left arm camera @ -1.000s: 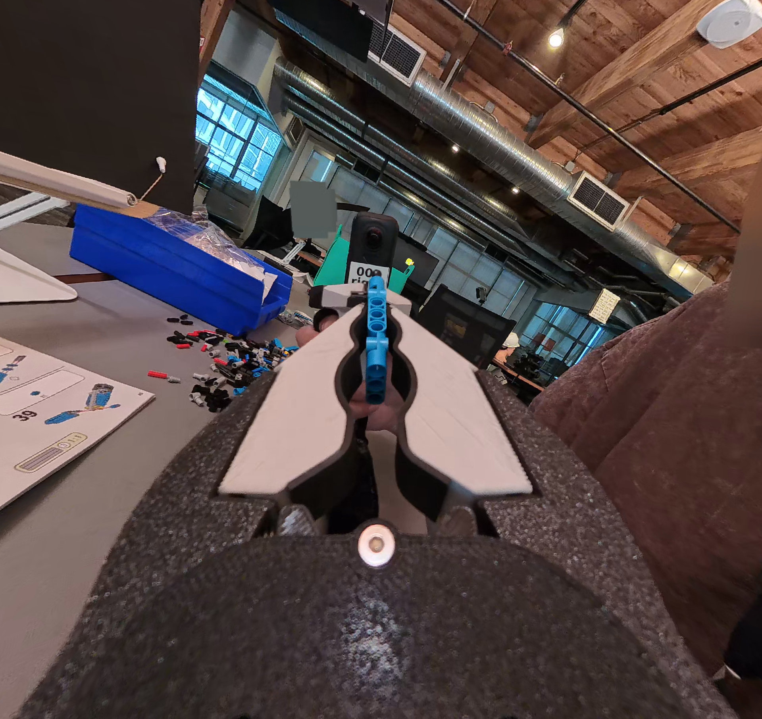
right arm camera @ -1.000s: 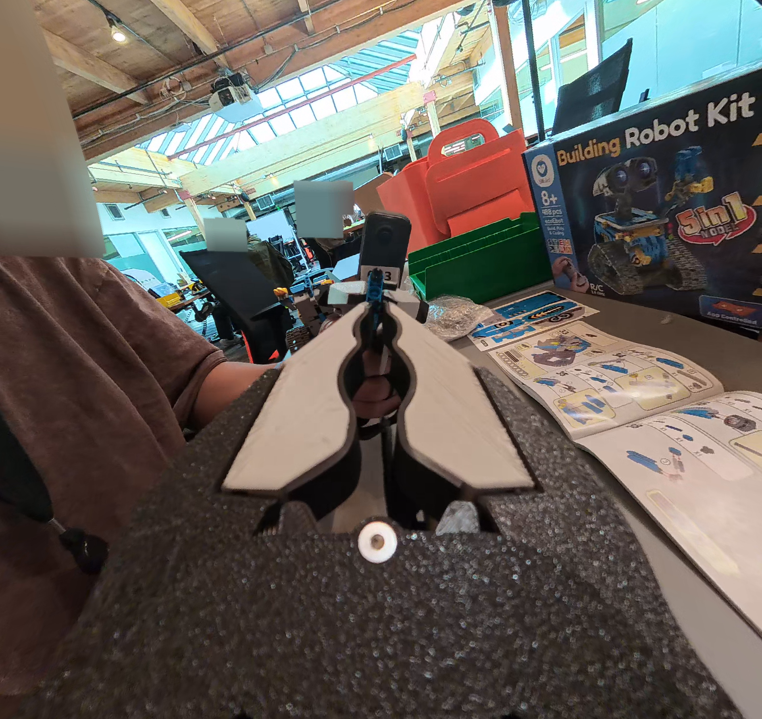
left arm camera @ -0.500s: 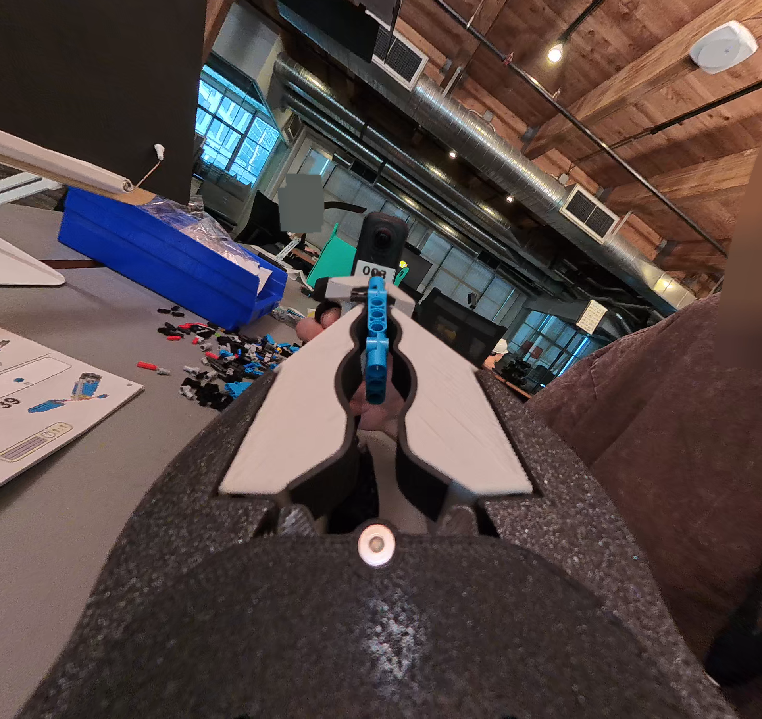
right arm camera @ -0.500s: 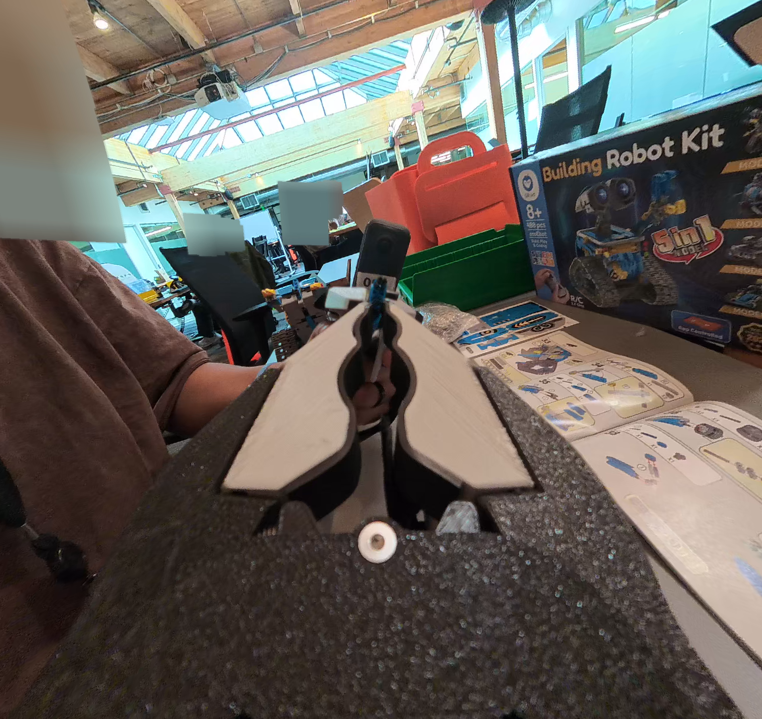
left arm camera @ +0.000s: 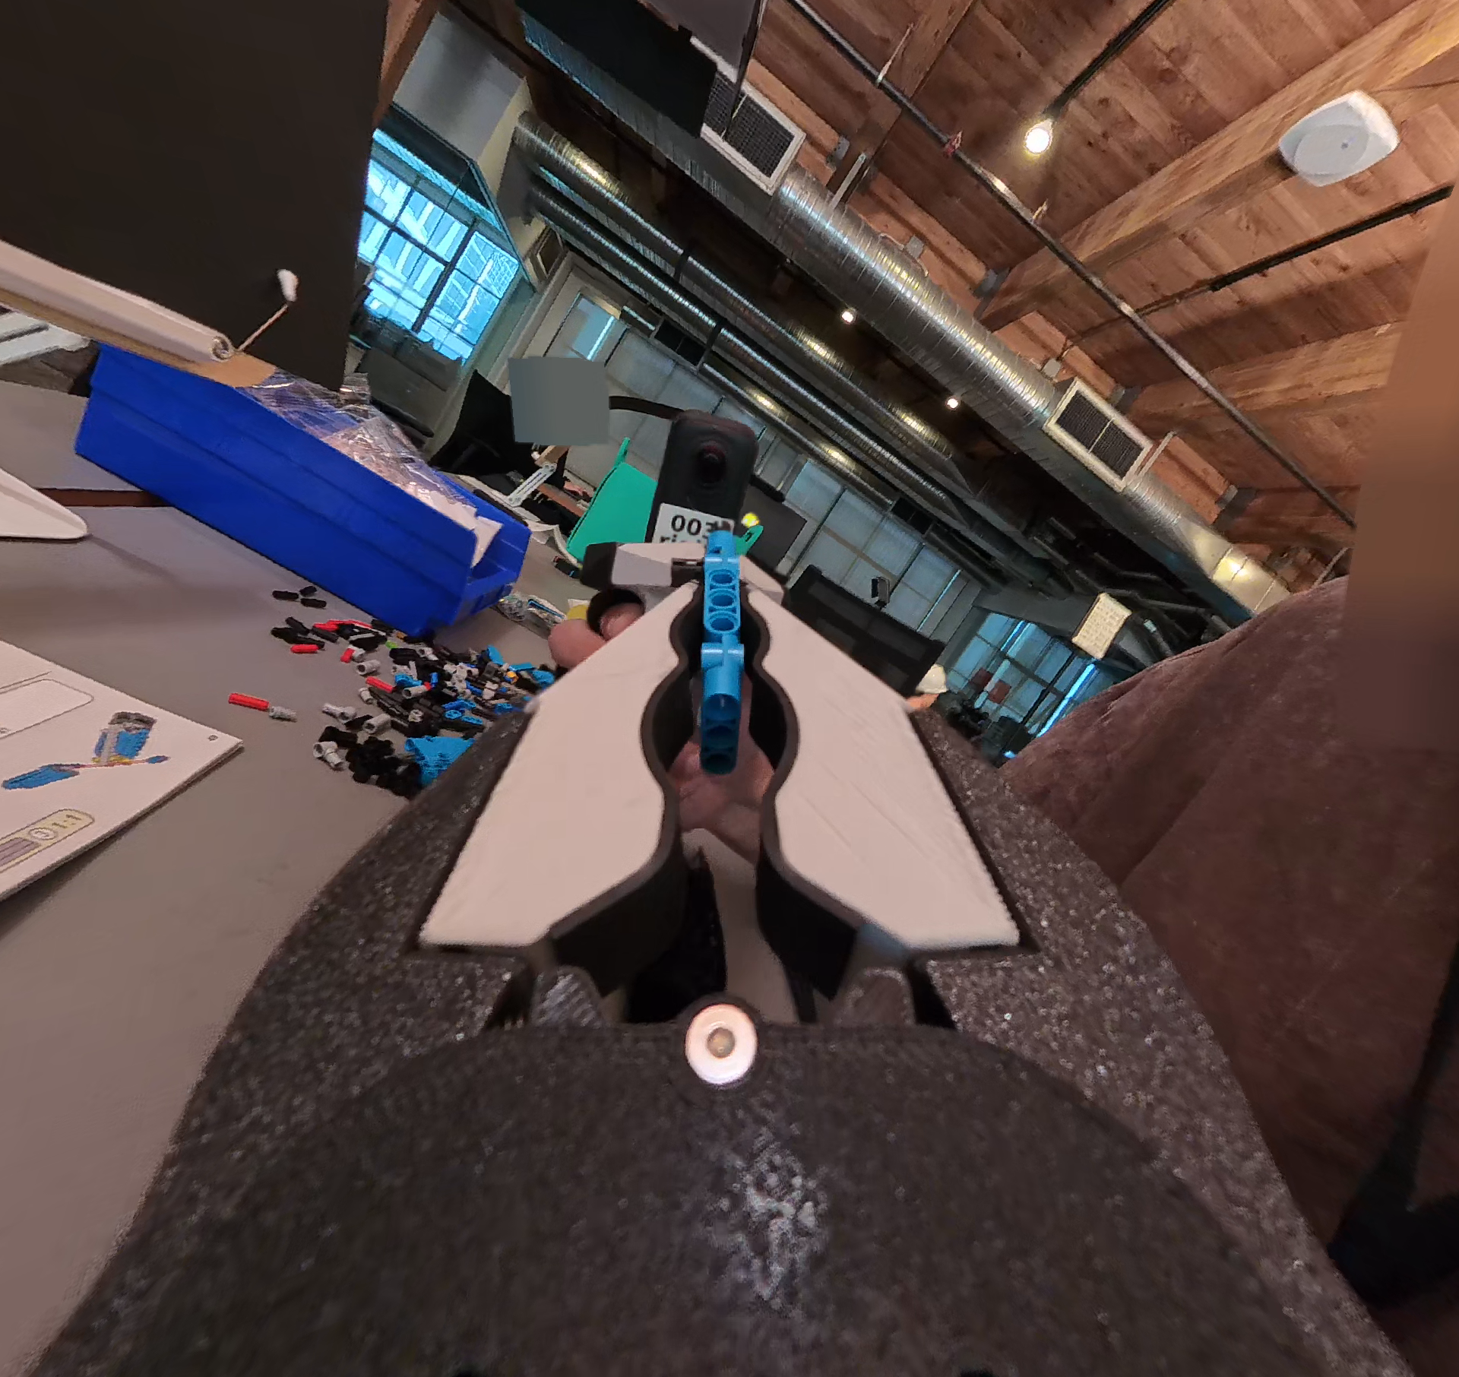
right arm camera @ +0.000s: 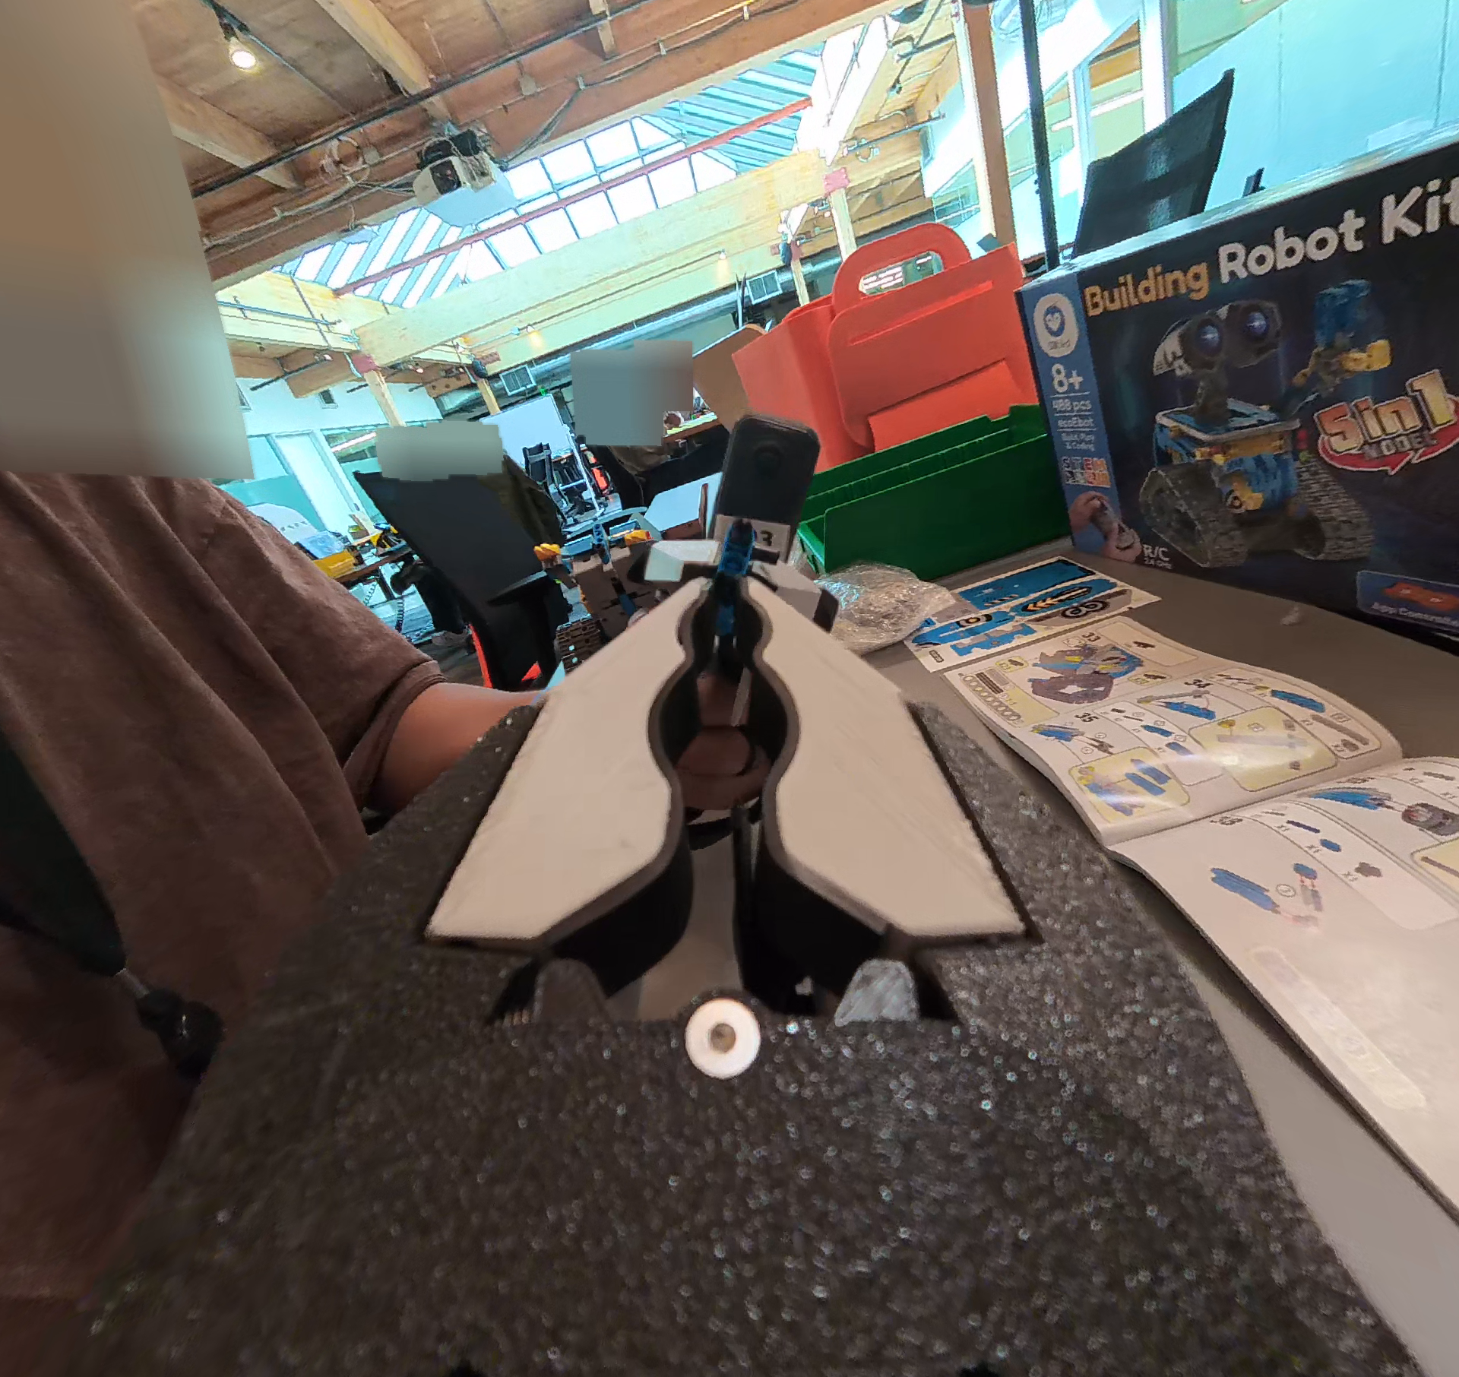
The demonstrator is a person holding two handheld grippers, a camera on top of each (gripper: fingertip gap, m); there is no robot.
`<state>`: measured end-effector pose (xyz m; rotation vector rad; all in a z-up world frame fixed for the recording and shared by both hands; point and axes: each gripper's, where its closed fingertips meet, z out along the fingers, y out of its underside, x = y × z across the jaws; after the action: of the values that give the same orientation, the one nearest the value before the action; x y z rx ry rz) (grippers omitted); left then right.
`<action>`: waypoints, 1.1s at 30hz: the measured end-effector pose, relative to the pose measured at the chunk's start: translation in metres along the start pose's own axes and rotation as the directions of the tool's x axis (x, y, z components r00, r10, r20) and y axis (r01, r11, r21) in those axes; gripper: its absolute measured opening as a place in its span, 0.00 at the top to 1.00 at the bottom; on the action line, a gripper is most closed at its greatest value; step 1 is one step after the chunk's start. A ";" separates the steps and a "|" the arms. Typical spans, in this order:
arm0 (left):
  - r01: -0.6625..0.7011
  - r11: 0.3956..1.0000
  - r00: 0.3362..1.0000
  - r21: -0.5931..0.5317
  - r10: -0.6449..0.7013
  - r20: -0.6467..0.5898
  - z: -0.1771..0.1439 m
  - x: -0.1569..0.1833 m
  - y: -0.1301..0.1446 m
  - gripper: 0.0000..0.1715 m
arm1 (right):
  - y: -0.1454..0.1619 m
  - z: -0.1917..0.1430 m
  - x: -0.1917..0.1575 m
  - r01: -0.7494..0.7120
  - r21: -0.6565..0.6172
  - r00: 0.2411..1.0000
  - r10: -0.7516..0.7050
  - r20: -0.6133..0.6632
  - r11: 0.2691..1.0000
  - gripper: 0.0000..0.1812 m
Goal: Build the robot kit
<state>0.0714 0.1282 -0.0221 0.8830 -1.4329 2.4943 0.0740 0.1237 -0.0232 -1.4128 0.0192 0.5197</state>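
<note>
Grey table [left arm camera: 158, 984], grippers tip to tip above it. Left gripper [left arm camera: 720, 613] clamped on blue beam [left arm camera: 720, 676], long axis along fingers; right gripper [right arm camera: 730, 613] closed on its far end.

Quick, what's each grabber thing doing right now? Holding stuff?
Left gripper: shut on the blue beam, pinched between its fingers.
Right gripper: shut, fingers nipping the same blue beam's far end, facing the left gripper.
</note>
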 end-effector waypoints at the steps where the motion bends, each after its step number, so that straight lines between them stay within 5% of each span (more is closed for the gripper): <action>1: 0.027 1.000 1.000 0.014 -0.027 -0.011 0.000 0.000 -0.001 0.97 | 0.000 0.000 -0.001 0.008 0.001 1.000 -0.008 0.000 1.000 0.98; 7: 0.154 0.987 0.985 0.052 -0.149 -0.085 0.001 0.002 -0.002 0.98 | -0.002 0.001 -0.003 0.134 -0.004 0.990 -0.134 -0.043 0.991 0.99; 15: 0.256 0.962 0.951 0.098 -0.232 -0.207 0.003 0.013 -0.009 0.97 | -0.015 0.004 -0.013 -0.027 0.176 0.995 0.010 0.097 0.984 0.98; 23: 0.246 0.964 0.959 0.102 -0.227 -0.172 -0.001 0.007 -0.009 0.97 | -0.008 0.006 -0.006 0.029 0.081 0.999 -0.030 0.023 0.996 0.98; 33: 0.076 0.997 0.996 -0.028 -0.078 -0.050 -0.001 0.002 0.005 0.97 | 0.010 0.002 -0.004 0.030 -0.085 0.999 -0.029 0.012 0.996 0.98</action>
<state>0.0673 0.1262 -0.0250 0.8467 -1.3855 2.4184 0.0662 0.1246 -0.0310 -1.4912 -0.0327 0.5080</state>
